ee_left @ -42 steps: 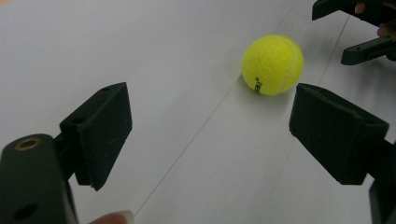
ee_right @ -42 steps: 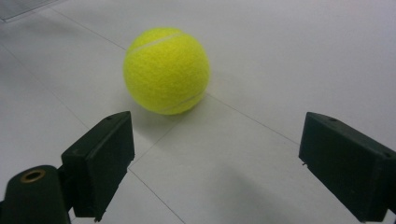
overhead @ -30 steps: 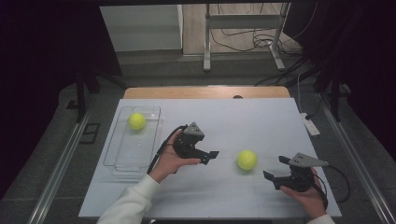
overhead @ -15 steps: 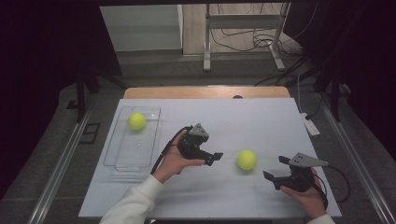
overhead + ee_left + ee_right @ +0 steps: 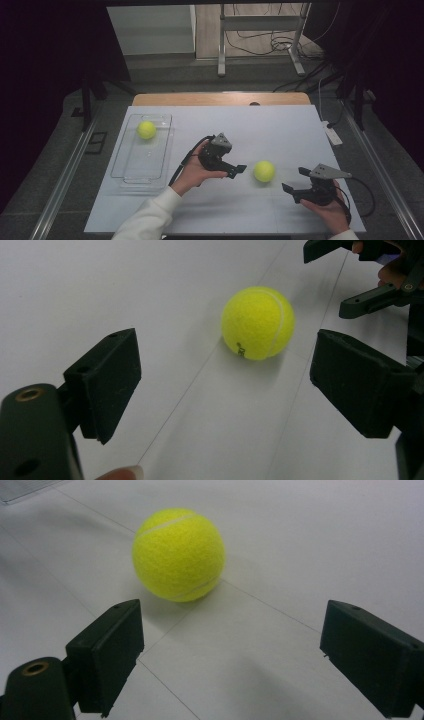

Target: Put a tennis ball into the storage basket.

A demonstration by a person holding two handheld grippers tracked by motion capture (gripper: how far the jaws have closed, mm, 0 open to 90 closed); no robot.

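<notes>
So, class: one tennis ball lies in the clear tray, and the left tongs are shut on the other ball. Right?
Not quite. The left tongs are open, short of the second tennis ball, as the left gripper view shows. The other ball does lie in the clear tray.

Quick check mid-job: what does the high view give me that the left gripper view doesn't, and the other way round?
High view alone: a second tennis ball lying in the clear tray at the table's left, the person's white sleeve, and the left hand-held gripper seen from outside, beside the loose ball.

Left gripper view alone: that gripper's own two black jaws standing apart with nothing between them, and small dark print on the ball's felt.

Shared: the loose tennis ball on the white table, and the right hand-held gripper, jaws apart, just beyond it.
</notes>
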